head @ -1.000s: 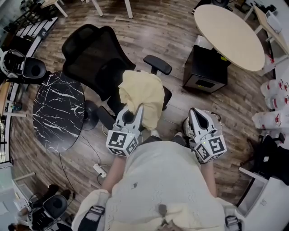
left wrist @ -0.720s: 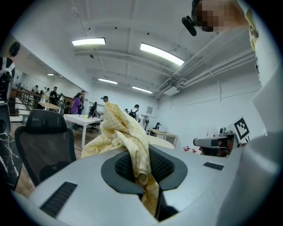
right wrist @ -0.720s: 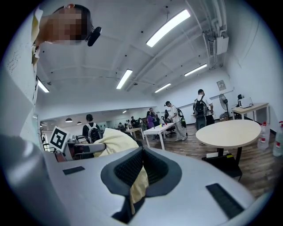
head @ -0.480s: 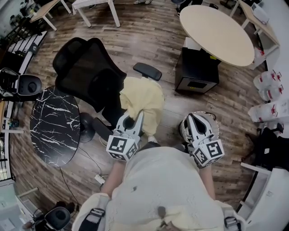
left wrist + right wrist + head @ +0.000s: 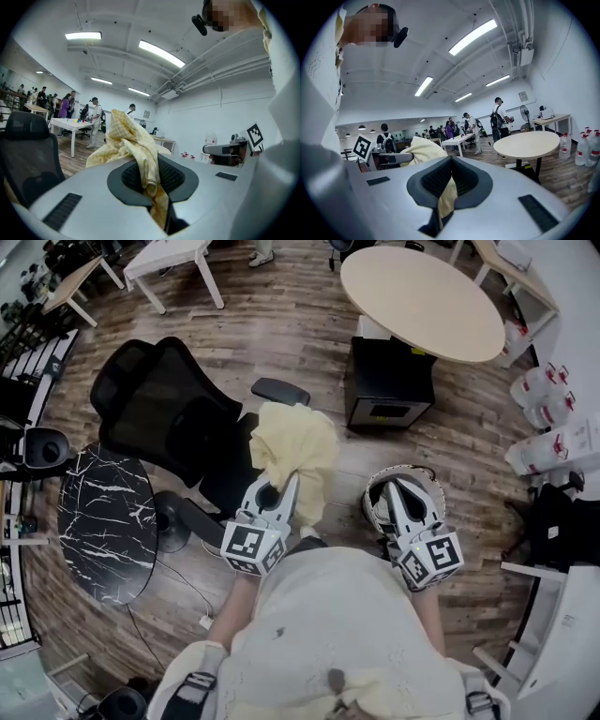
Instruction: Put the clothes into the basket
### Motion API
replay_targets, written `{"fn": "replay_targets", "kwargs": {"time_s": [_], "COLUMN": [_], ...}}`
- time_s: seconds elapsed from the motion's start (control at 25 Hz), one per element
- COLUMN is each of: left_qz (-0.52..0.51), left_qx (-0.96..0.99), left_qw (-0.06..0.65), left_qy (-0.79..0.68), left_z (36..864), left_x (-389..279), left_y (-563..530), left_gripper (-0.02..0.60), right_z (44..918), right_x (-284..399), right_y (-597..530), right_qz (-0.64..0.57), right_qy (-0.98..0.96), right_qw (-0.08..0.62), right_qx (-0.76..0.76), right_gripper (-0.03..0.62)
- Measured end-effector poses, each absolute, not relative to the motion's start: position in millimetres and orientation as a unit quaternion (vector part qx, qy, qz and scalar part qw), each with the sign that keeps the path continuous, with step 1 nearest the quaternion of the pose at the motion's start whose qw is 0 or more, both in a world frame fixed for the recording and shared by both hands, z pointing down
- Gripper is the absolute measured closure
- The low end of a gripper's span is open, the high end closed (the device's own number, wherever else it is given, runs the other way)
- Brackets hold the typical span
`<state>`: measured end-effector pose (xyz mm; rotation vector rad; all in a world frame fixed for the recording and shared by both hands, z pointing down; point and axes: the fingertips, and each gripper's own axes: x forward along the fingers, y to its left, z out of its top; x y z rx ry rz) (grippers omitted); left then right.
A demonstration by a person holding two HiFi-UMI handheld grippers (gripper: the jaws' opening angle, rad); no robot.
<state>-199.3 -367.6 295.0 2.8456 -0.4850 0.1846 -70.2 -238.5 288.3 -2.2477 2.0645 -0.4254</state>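
A pale yellow checked cloth (image 5: 298,439) hangs from my left gripper (image 5: 282,482), bunched above the floor in front of the person. In the left gripper view the cloth (image 5: 129,140) runs down between the pads, and the left gripper (image 5: 153,190) is shut on it. My right gripper (image 5: 395,483) carries a round white basket (image 5: 371,509) with a dark rim, which hangs around and beneath it. In the right gripper view a pale strip (image 5: 448,199) is pinched in the right gripper (image 5: 444,190). The yellow cloth (image 5: 419,149) shows to the left there.
A black office chair (image 5: 164,409) stands just left of the cloth, with a black marble-topped table (image 5: 98,531) beyond it. A black cabinet (image 5: 386,381) and a round beige table (image 5: 422,301) lie ahead. Water jugs (image 5: 539,395) line the right wall. People stand far off.
The person has moved across the floor with the cloth and the basket still held. In the head view the chair, cabinet and round table have slid to the left.
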Motion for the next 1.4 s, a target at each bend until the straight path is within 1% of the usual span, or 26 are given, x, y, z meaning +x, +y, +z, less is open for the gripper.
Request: {"fn": "replay_targets", "kwargs": {"time_s": [0.36, 0.72, 1.4], "left_qz": [0.067, 0.070, 0.085], "left_qx": [0.983, 0.986, 0.985], "left_qw": [0.118, 0.115, 0.115], "left_qy": [-0.126, -0.101, -0.097], "left_z": [288.9, 283.5, 291.6], "left_x": [-132.8, -79.8, -21.7], "left_y": [-311.0, -244.6, -111.3], "left_gripper": [0.522, 0.522, 0.522], "right_z": [289.5, 286.4, 293.1], "right_x": [-14.1, 38.4, 96.3], "right_y": [-167.2, -91.4, 41.1], "right_qz": [-0.142, -0.146, -0.147], "right_qy": [0.636, 0.602, 0.599], "right_qw": [0.035, 0.047, 0.054], "right_qx": [-0.758, -0.784, -0.786], "right_gripper": [0.585, 0.585, 0.585]}}
